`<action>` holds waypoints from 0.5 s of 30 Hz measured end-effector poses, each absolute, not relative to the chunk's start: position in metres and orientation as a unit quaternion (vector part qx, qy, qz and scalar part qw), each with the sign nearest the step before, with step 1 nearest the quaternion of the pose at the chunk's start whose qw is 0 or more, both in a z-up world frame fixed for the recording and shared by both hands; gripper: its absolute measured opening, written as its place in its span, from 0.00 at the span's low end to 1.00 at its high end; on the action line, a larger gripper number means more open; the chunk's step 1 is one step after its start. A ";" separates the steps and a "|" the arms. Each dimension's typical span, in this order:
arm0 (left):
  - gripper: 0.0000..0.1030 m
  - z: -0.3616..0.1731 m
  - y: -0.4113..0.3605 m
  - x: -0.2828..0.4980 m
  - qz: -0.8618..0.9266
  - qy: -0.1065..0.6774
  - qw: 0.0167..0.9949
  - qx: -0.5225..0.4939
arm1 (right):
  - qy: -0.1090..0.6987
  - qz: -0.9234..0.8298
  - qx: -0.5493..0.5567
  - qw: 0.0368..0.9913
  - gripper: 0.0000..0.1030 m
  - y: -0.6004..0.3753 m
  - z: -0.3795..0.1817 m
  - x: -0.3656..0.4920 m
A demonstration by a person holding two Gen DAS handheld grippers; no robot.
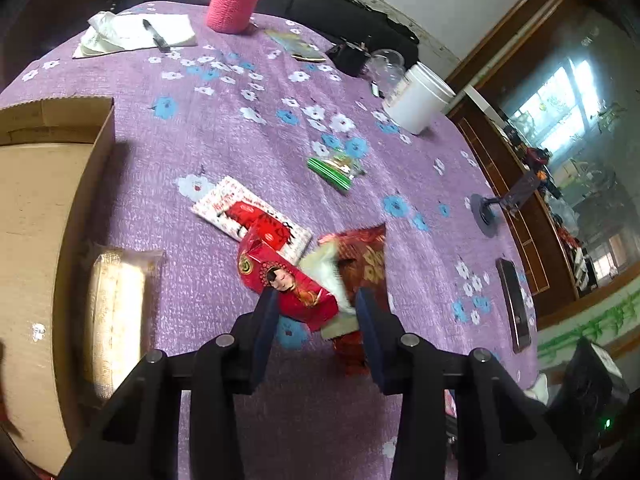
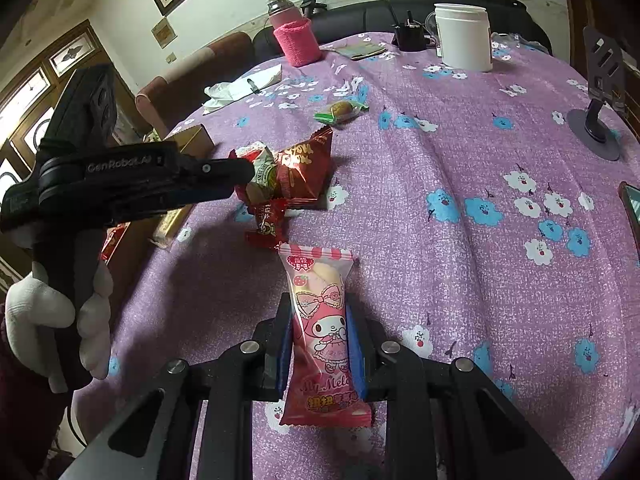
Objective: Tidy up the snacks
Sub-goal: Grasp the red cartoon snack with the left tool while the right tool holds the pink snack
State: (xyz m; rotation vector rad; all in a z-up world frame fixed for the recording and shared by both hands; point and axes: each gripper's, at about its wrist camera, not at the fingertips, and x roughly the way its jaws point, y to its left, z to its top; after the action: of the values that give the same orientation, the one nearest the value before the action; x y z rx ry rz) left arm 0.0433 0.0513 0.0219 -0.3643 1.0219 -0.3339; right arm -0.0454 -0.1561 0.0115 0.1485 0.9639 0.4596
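My left gripper (image 1: 318,300) stands with its jaws apart around the end of a red packet with a doll face (image 1: 288,280), in a pile with a dark red gold-printed bag (image 1: 366,256) and a flat red-and-white packet (image 1: 248,216). The left gripper (image 2: 248,174) also shows in the right wrist view, at that pile. My right gripper (image 2: 318,312) is shut on a pink My Melody packet (image 2: 320,328), held just above the cloth. A green-edged snack (image 1: 336,168) lies further off; it also shows in the right wrist view (image 2: 340,111). A cardboard box (image 1: 44,200) stands at left.
Purple flowered tablecloth (image 2: 460,260). A clear-wrapped pale snack (image 1: 116,312) lies beside the box. White tub (image 1: 418,102), pink-sleeved bottle (image 1: 236,0), notebook with pen (image 1: 148,34), phone stand (image 1: 486,212) and phone (image 1: 514,304) sit around the edges.
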 end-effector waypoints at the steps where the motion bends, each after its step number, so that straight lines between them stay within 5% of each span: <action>1: 0.41 0.021 0.053 0.045 -0.159 0.483 0.842 -0.179 | 0.459 0.218 0.069 0.859 0.25 -0.156 0.012 -0.045; 4: 0.51 0.017 0.057 0.050 -0.149 0.488 0.838 -0.195 | 0.458 0.219 0.071 0.859 0.25 -0.158 0.012 -0.047; 15: 0.52 0.014 0.050 0.066 -0.129 0.495 0.841 -0.177 | 0.455 0.213 0.064 0.862 0.25 -0.157 0.012 -0.047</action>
State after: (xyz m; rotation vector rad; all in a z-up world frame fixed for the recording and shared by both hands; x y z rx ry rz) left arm 0.0661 0.0497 0.0145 -0.3745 1.0469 -0.2721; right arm -0.0471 -0.1567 0.0118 0.1345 0.9536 0.4473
